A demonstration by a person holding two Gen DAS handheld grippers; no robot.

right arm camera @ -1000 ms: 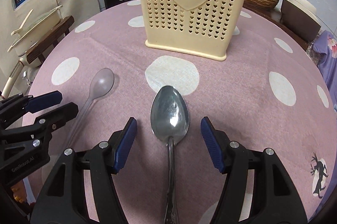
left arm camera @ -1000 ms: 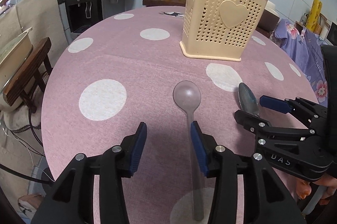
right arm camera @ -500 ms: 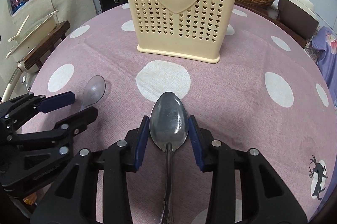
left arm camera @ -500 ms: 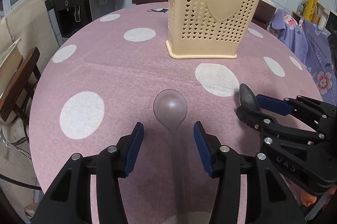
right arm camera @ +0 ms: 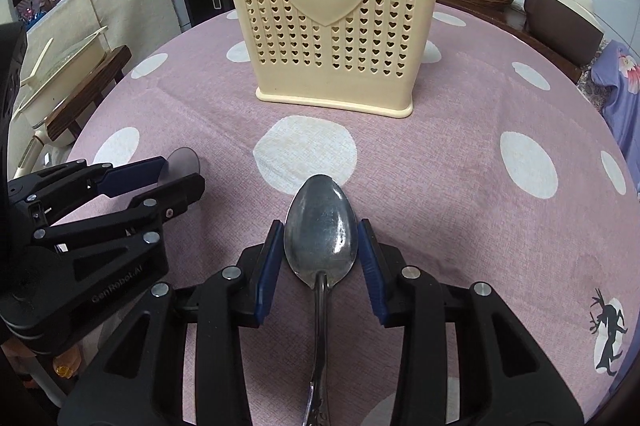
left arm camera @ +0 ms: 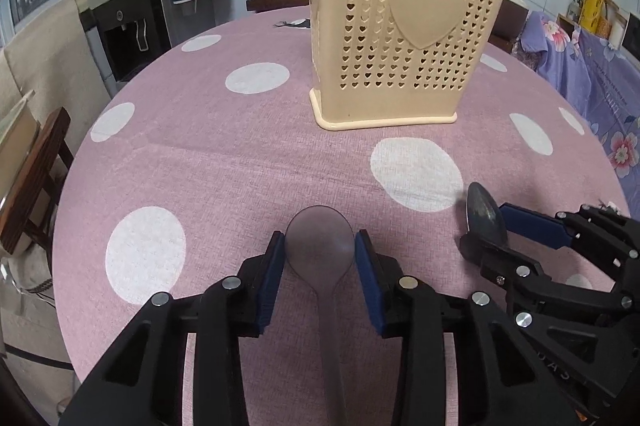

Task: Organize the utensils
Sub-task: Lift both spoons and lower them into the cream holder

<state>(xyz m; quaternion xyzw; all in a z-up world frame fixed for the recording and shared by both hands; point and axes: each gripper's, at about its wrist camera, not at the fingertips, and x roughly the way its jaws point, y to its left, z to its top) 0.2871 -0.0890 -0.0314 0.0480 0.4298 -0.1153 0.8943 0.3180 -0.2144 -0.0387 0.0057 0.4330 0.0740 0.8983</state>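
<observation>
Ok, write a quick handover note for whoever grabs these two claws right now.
Left claw: jaws closing around the bowl of the translucent plastic spoon, which lies on the table.
Right claw: pads against the bowl of the metal spoon, also on the table.
The cream utensil basket stands upright straight ahead.
Done: both spoons lined up in the claws.
Left: lift each spoon and drop it into the basket.

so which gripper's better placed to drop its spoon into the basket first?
Right gripper, probably: its jaws already clamp the metal spoon, facing the basket squarely. The left gripper's jaws are closing around the plastic spoon.
</observation>
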